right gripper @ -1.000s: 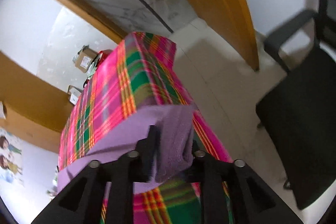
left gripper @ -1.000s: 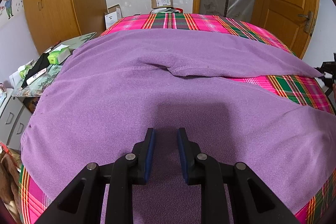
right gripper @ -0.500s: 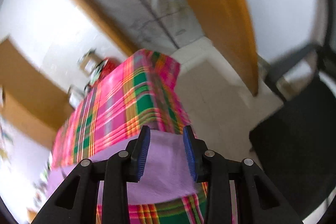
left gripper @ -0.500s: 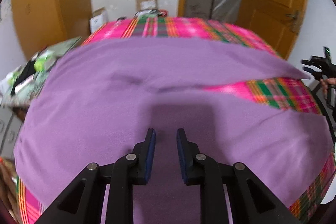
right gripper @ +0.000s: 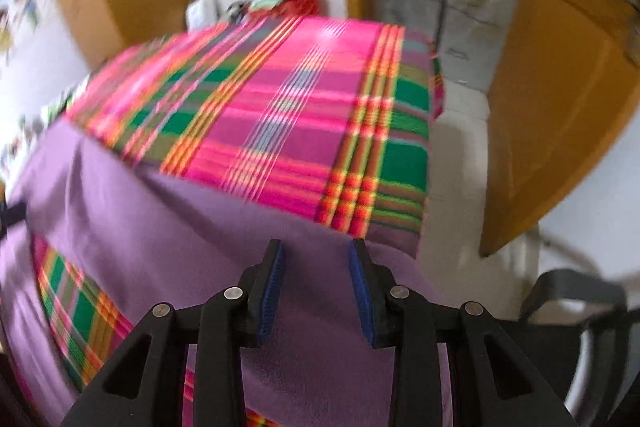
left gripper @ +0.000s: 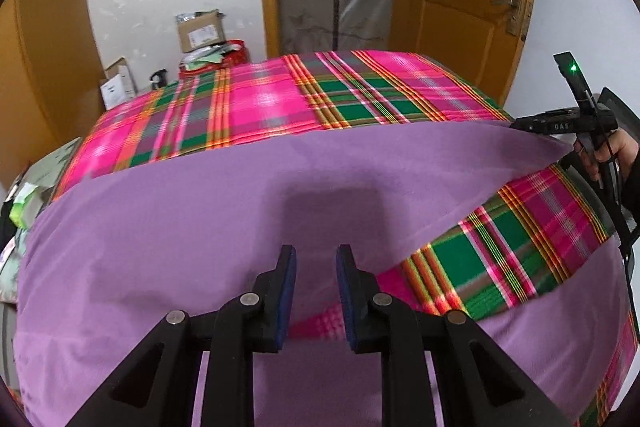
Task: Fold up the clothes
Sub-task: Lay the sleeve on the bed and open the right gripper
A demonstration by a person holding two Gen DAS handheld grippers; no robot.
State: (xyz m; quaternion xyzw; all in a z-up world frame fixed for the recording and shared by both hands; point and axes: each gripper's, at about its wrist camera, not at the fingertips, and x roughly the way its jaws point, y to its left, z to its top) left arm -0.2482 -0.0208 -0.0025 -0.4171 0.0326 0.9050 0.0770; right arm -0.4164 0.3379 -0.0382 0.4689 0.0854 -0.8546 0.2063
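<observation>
Left gripper [left gripper: 316, 291], black with blue ribbed pads, jaws spread with nothing pinched, hangs over soft purple fleece garment [left gripper: 208, 219]. From the left wrist view, garment lies flat on pink-green plaid bedsheet [left gripper: 280, 99], long axis running left-right across the bed; a plaid wedge shows between its upper band and lower part. Right gripper [left gripper: 560, 125] sits at the garment's far right tip. From the right wrist view, blurry: right gripper [right gripper: 316, 283] jaws apart, empty, above fuzzy garment [right gripper: 160, 239] near the bed's right edge.
</observation>
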